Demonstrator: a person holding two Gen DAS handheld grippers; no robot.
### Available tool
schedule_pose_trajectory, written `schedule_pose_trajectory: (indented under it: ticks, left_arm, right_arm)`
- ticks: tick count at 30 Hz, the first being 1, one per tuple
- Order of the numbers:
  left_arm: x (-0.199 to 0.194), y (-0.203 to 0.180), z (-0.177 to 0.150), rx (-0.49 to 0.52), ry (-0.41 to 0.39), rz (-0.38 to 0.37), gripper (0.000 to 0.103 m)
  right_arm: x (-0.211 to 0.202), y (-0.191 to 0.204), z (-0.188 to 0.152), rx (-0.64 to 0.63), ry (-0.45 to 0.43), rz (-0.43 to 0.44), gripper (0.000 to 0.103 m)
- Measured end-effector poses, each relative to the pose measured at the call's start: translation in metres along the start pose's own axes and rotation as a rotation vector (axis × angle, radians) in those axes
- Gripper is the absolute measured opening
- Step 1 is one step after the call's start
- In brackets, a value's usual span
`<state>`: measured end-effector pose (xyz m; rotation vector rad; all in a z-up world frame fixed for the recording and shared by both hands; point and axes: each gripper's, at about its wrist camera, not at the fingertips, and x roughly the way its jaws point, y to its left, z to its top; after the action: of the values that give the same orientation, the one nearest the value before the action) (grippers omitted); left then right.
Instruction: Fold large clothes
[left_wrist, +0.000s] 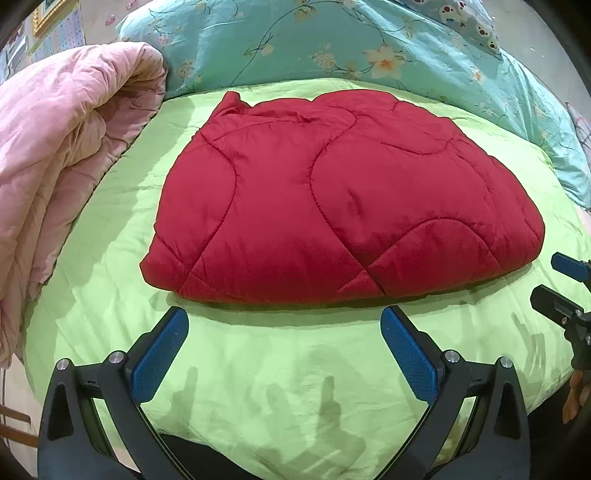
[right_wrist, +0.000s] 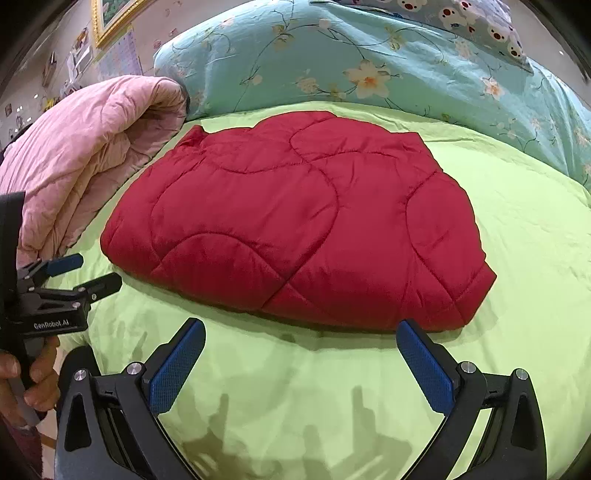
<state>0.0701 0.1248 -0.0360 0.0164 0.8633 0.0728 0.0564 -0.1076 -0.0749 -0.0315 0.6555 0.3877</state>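
One red quilted padded garment (left_wrist: 332, 206), folded into a compact block, lies mid-way on the lime-green bed sheet (left_wrist: 258, 369); its near edge is bordered by bare sheet. One rolled pink quilt (left_wrist: 62, 155) lies left of it, one teal floral duvet (left_wrist: 369, 48) behind. Left gripper (left_wrist: 284, 332) and right gripper (right_wrist: 301, 343) hover just short of the near edge, both spread wide, holding nothing, level and side by side.

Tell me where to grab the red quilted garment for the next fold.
Probably the two near corners of the red quilted garment: left gripper and right gripper come in low from the front, since its thick rounded near edge sits raised off the green sheet.
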Motion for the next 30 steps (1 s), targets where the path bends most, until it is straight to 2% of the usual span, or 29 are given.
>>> schedule_pose_trajectory:
  ticks: [13,30]
  left_arm:
    - [-0.014,-0.002,-0.001,0.004,-0.039,0.019,0.103]
    - [-0.014,-0.007,-0.003,0.02,-0.047,0.032,0.103]
  right_arm:
    - [-0.003,0.001,-0.006,0.005,-0.018,-0.005,0.103]
    - [-0.001,-0.001,-0.005,0.006,-0.013,-0.011,0.103]
